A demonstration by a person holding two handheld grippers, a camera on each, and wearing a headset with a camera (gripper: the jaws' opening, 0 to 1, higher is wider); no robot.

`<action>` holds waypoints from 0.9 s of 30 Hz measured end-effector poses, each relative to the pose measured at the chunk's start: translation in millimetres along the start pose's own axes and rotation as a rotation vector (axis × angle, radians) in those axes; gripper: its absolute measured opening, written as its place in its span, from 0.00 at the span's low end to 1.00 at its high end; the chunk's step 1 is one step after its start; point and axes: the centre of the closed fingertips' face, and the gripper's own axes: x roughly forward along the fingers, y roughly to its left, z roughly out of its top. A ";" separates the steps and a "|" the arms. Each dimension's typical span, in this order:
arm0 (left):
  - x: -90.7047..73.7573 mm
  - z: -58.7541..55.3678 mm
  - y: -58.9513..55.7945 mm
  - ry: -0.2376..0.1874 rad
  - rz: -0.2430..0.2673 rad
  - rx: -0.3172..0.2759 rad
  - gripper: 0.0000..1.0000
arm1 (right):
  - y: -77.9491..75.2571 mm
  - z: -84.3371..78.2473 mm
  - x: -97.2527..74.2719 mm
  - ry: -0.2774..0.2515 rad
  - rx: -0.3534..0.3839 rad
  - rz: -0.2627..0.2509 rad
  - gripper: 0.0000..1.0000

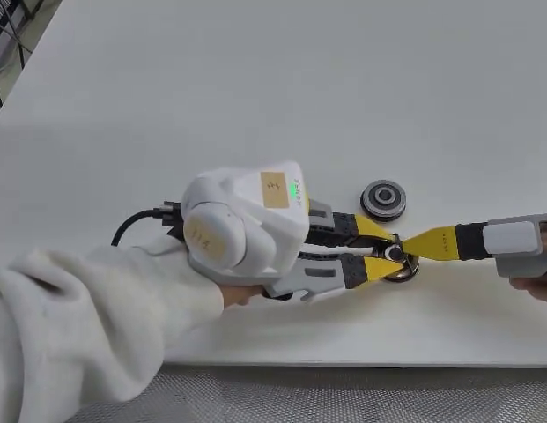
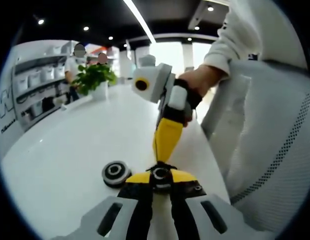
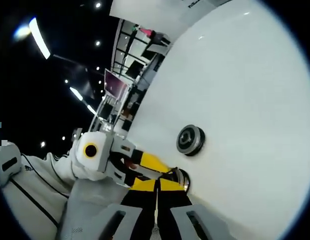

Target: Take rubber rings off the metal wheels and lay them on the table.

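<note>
Left claw (image 2: 160, 178) is clamped on a wheel (image 1: 403, 271); right claw (image 3: 157, 183) is pinched shut at its rim. Spare wheel (image 1: 383, 198) sits nearby on the surface (image 1: 255, 88).

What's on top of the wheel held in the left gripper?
The right gripper has its shut tip on the wheel, over the rim. What's under that tip is covered.

Right gripper (image 3: 157, 183), left gripper (image 3: 168, 172) at 1 wheel (image 3: 182, 179)

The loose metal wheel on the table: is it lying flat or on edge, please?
Lying flat: the loose round metal wheel rests face-up on the white table.
</note>
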 end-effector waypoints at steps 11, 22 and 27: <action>0.3 0.5 0.3 0.003 0.005 -0.005 0.13 | -16.7 -2.2 -1.8 0.026 -0.020 -0.095 0.00; -4.0 5.4 -2.5 -0.010 -0.033 -0.034 0.13 | -20.1 -4.9 -4.7 0.042 -0.036 -0.125 0.00; -8.8 14.1 -4.3 -0.024 -0.053 -0.033 0.15 | -17.0 -4.2 -7.3 0.046 -0.056 -0.138 0.00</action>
